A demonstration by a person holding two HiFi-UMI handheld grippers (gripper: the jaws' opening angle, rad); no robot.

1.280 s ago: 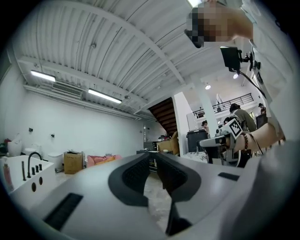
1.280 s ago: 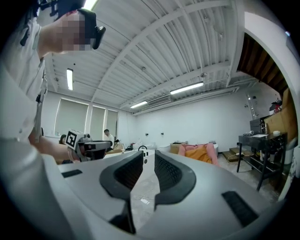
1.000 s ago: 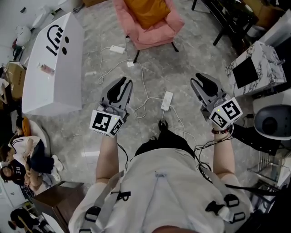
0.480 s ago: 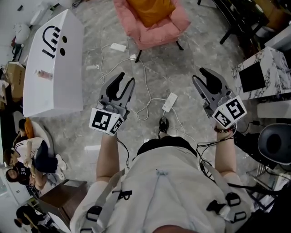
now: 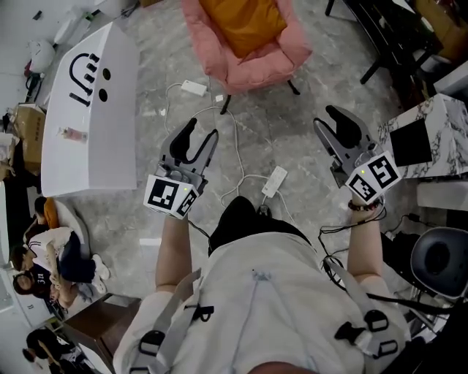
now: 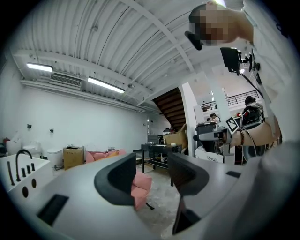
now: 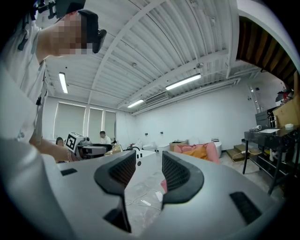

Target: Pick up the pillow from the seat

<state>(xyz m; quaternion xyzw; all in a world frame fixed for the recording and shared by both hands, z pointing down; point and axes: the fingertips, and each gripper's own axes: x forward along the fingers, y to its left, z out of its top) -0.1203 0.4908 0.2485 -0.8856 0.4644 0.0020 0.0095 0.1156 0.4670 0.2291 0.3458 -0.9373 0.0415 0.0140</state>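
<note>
Pillow [image 5: 241,20], orange, on pink armchair [image 5: 256,67]; black face logo [image 5: 86,69] on white block [image 5: 95,150]

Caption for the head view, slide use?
Empty and opening, left claw and right claw held short of the pink armchair with the orange pillow.

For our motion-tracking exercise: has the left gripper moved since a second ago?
Yes, the left gripper, jaws opening on nothing, has advanced toward the pink armchair, away from the white power strip.
</note>
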